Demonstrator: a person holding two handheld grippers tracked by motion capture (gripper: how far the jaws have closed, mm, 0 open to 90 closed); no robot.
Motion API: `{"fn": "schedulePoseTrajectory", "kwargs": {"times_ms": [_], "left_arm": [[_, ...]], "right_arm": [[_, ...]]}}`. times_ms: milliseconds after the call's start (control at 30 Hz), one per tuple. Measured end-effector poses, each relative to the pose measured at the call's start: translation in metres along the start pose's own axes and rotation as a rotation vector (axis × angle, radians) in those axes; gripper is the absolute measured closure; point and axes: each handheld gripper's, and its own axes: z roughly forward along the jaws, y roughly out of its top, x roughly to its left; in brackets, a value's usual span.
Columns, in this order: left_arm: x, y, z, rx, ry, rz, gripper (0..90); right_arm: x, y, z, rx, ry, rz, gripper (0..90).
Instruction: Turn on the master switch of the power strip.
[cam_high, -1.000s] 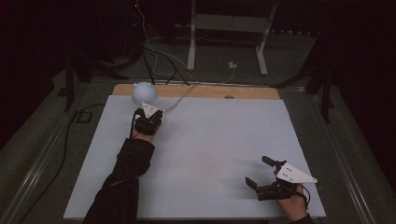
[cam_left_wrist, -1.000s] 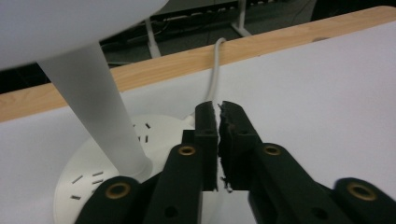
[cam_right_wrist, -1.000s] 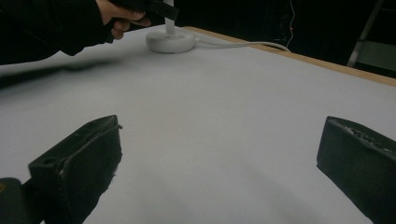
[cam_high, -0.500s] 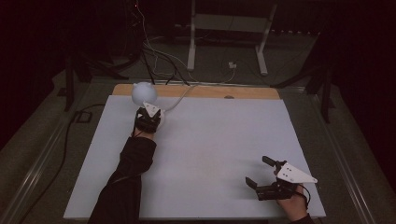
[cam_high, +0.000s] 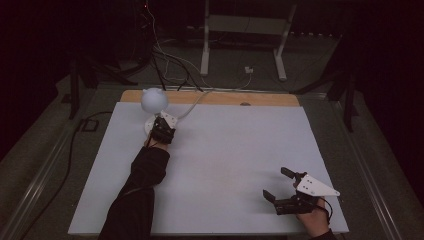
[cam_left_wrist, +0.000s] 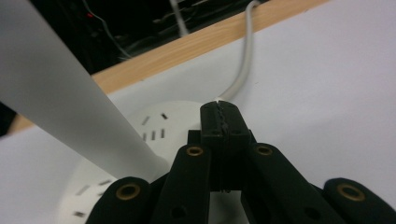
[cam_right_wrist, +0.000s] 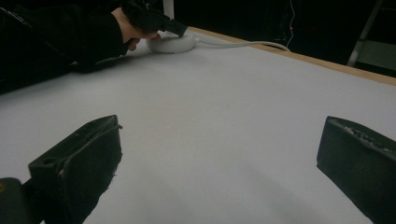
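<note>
A white desk lamp stands at the table's far left, with a round head (cam_high: 154, 99), a slanted stem (cam_left_wrist: 70, 102) and a flat round base (cam_left_wrist: 159, 121). Its white cable (cam_left_wrist: 240, 70) runs off over the wooden back edge. My left gripper (cam_high: 161, 122) is shut, jaws pressed together, with its tips (cam_left_wrist: 219, 109) just over the base where the cable leaves it; I cannot tell whether they touch it. My right gripper (cam_high: 276, 183) rests open near the front right with nothing between its jaws (cam_right_wrist: 224, 154). In the right gripper view the lamp base (cam_right_wrist: 170, 43) lies far off under the left gripper (cam_right_wrist: 180, 30).
A white sheet (cam_high: 235, 165) covers the table, with a wooden strip (cam_high: 235, 98) bare along the back edge. Behind the table stand a metal frame (cam_high: 245, 30) and loose cables (cam_high: 165, 55) on a dark floor.
The left gripper has edged slightly farther toward the lamp base. The right gripper has stayed where it was.
</note>
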Motion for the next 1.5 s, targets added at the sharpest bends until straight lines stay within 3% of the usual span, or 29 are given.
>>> {"fn": "schedulePoseTrajectory", "kwargs": {"times_ms": [200,267,467,900,1067,1233,1367,1500], "left_arm": [[-0.0029,0.0016,0.0001,0.014,0.019,0.044,90.0],[-0.0051,0.0018,-0.0001,0.022,0.047,0.084,90.0],[-0.0052,0.0026,-0.0006,0.025,0.032,0.076,90.0],[-0.0068,0.0013,-0.0005,0.032,0.041,0.125,90.0],[-0.0068,0.0057,0.0004,0.068,0.036,0.13,90.0],[-0.0101,0.0048,0.0007,0.066,0.053,0.182,90.0],[-0.0074,0.0066,0.001,0.081,0.031,0.163,90.0],[-0.0071,0.0098,0.0015,0.105,0.023,0.178,90.0]], "right_arm": [[-0.0003,-0.0001,0.0,0.0,-0.001,0.001,0.0],[-0.0002,-0.0001,-0.0002,0.0,-0.001,0.001,0.0],[-0.0002,-0.0002,0.0001,0.002,0.002,0.002,0.0],[-0.0001,0.0003,-0.0005,0.001,0.0,0.0,0.0],[0.0004,0.0005,-0.0006,0.002,0.002,-0.001,0.0],[0.0011,0.0005,-0.0008,0.003,0.005,-0.001,0.0],[0.0006,0.0,-0.0003,0.005,0.006,-0.001,0.0],[0.0008,0.0001,-0.0002,0.004,0.007,-0.001,0.0]]}}
